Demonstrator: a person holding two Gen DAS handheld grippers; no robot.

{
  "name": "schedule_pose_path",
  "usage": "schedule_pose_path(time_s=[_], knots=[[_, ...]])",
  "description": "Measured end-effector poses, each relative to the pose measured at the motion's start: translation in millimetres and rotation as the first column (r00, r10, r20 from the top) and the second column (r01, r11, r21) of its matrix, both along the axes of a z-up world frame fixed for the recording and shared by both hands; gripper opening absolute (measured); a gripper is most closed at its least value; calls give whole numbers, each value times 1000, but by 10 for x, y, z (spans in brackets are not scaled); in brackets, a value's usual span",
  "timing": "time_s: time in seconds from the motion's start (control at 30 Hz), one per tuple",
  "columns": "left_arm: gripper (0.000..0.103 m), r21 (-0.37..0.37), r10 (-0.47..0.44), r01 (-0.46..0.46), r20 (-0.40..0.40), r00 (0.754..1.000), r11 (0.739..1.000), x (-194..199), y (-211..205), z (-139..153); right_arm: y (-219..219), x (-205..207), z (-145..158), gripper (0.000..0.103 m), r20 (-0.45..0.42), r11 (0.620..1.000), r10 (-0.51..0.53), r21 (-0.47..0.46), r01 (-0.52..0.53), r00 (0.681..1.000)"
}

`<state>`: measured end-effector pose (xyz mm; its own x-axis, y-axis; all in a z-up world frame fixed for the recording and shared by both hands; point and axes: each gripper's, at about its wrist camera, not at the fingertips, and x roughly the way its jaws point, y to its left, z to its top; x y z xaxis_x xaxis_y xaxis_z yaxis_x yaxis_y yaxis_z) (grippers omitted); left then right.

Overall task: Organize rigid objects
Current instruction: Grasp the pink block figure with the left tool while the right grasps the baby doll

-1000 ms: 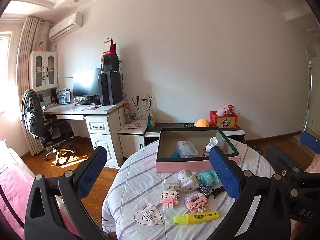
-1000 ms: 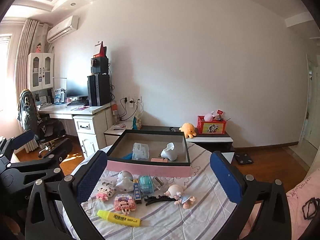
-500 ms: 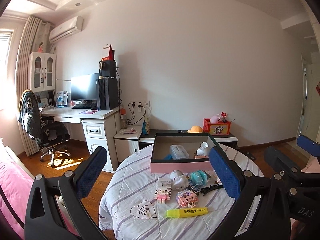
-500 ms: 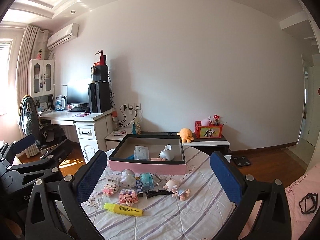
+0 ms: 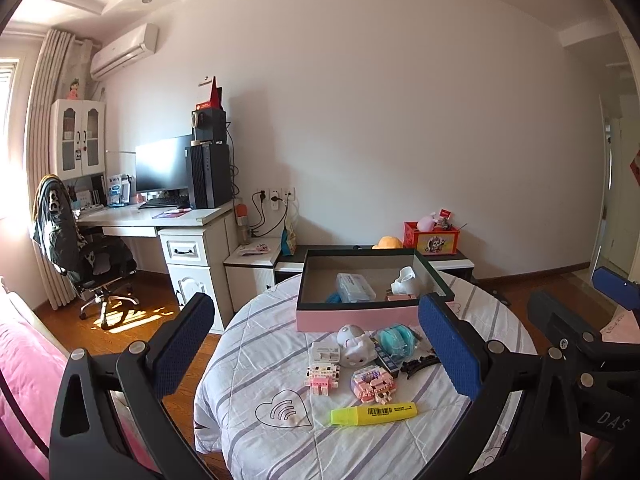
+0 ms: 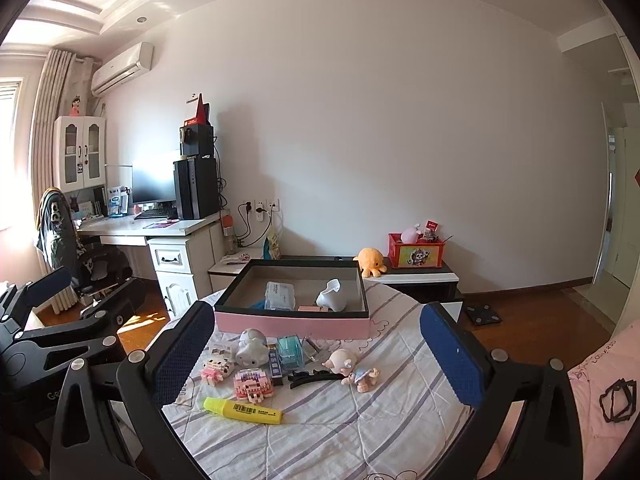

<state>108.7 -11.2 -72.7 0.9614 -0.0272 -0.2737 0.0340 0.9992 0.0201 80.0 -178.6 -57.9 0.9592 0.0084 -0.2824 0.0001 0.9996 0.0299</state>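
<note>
A pink box with a dark rim (image 5: 372, 316) (image 6: 292, 325) stands at the far side of the round table. It holds a clear plastic case (image 5: 355, 287) and a white object (image 5: 406, 282). In front of it lie a yellow highlighter (image 5: 374, 414) (image 6: 242, 410), two pink block figures (image 5: 322, 374) (image 5: 374, 385), a white round toy (image 5: 354, 346), a teal item (image 5: 398, 338), a black hair clip (image 6: 316, 378) and a small doll (image 6: 352, 368). My left gripper (image 5: 316, 320) and right gripper (image 6: 316, 328) both hover open and empty over the table's near edge.
The table wears a striped white quilt (image 5: 260, 364). A pink bed (image 5: 24, 360) lies to the left and pink bedding (image 6: 600, 380) to the right. Behind stand a desk (image 5: 160, 220), an office chair (image 5: 80, 256) and a low cabinet with a red box (image 5: 431, 238).
Both grippers drew back a little from the table, so the box looks slightly smaller. The left one then edged closer again. Nothing on the table moved and both stayed open.
</note>
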Motion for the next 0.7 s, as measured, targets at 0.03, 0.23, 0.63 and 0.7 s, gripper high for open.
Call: schedule_pose_path(time_s=[0.03,0.23,0.63,0.7], knots=[[103,1,-4,4,-11,1000,1000,29,1,-30,-5,23,-30,103,-7,1000,1,2,-1,1000],[103,1,-49,49,-149,988,999,323,-30,-400,-45,246,-325,103,-97,1000,10,4,-9,995],[103,12,-87,99,-383,920,995,905,-258,-1142,-258,830,-1095,103,-314,999,8,39,4,949],[103,18,-86,102,-395,915,995,993,-290,-1198,-315,915,-1192,103,-340,999,0,41,15,940]])
